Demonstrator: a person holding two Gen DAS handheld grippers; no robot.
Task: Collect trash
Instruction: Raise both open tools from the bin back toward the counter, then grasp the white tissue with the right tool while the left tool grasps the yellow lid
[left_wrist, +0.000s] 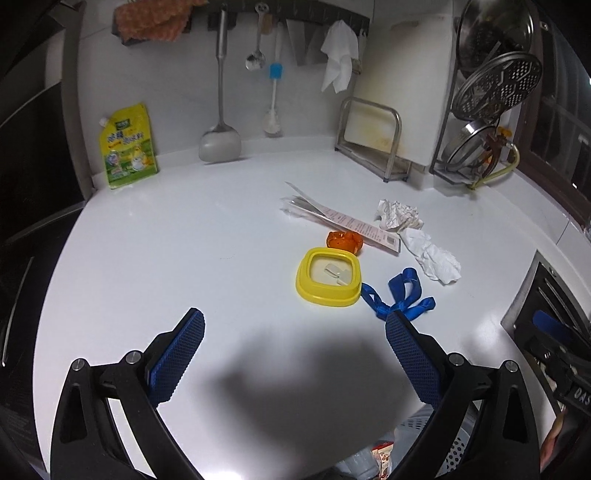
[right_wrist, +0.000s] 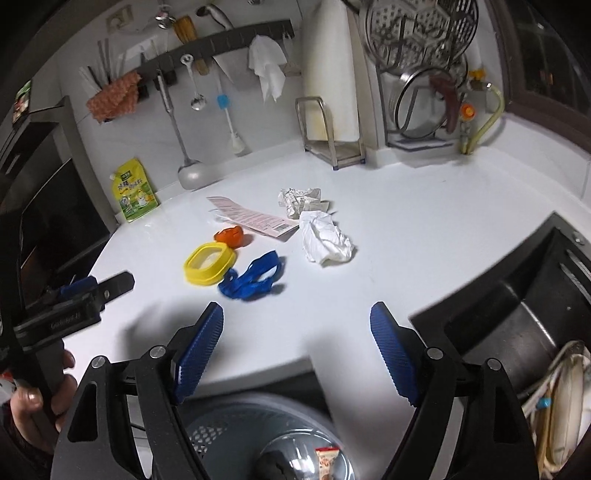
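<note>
White worktop (left_wrist: 184, 240) carries the trash around a yellow square plastic lid (left_wrist: 328, 276): an orange crumpled wrapper (left_wrist: 343, 240) touching its far edge, a blue knotted ribbon (left_wrist: 399, 295) just beside it, a long printed receipt (left_wrist: 351, 221) and two crumpled white tissues (left_wrist: 432, 254) beyond. Left hand-held gripper (left_wrist: 295, 332) and right hand-held gripper (right_wrist: 297, 325) both stand spread wide, holding nothing, short of the lid.

A glossy white countertop (left_wrist: 184, 240) meets a white wall (left_wrist: 166, 74) at the far side. On the wall a long dark hanging rail (right_wrist: 229, 40) is fixed. At the right is a dark sunken sink (right_wrist: 517, 314), at the far right a dark window (right_wrist: 546, 55).
</note>
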